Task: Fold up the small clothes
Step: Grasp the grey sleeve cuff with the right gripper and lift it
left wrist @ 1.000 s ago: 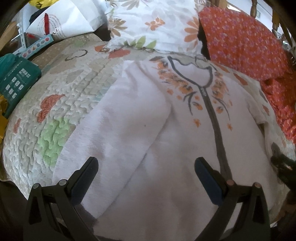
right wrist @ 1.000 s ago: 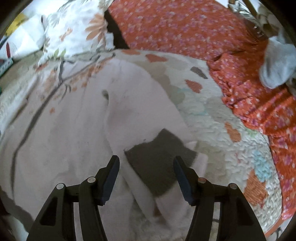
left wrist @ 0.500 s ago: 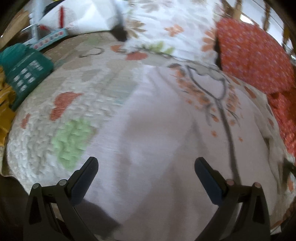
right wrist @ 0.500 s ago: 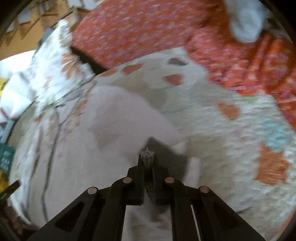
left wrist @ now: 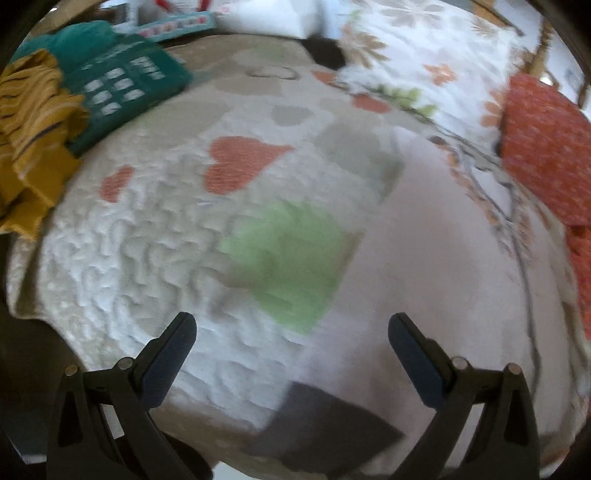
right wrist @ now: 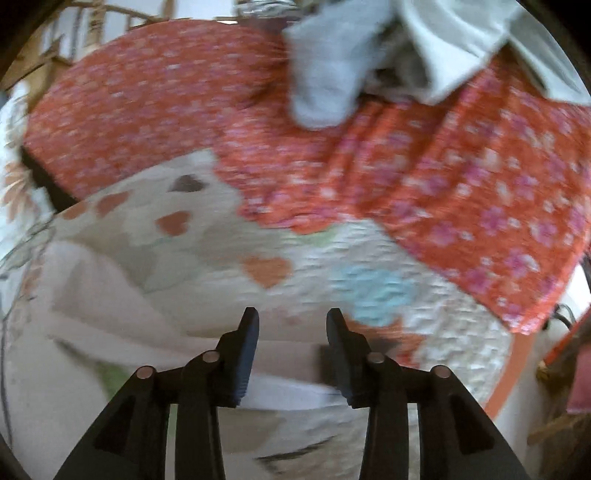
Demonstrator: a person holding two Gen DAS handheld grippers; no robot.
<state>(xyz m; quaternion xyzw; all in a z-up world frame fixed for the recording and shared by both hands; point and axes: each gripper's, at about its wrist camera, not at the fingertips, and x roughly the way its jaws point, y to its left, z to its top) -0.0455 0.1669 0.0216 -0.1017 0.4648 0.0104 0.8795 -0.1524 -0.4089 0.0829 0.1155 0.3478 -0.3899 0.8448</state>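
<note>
Readable text: none is showing in either view.
Dark green folded cloth (left wrist: 122,85) in the left wrist view: rows of small white blocks are sitting on it, too blurred to be making out as letters or digits.
Long pale blue box (left wrist: 173,27) behind that cloth: a row of red marks is running along its side, not resolving into words.
White paper or bag (left wrist: 258,14) at the top edge: red strokes are showing, partly cut off and illegible.
Right wrist view: only floral and heart patterns are appearing, no lettering.
</note>
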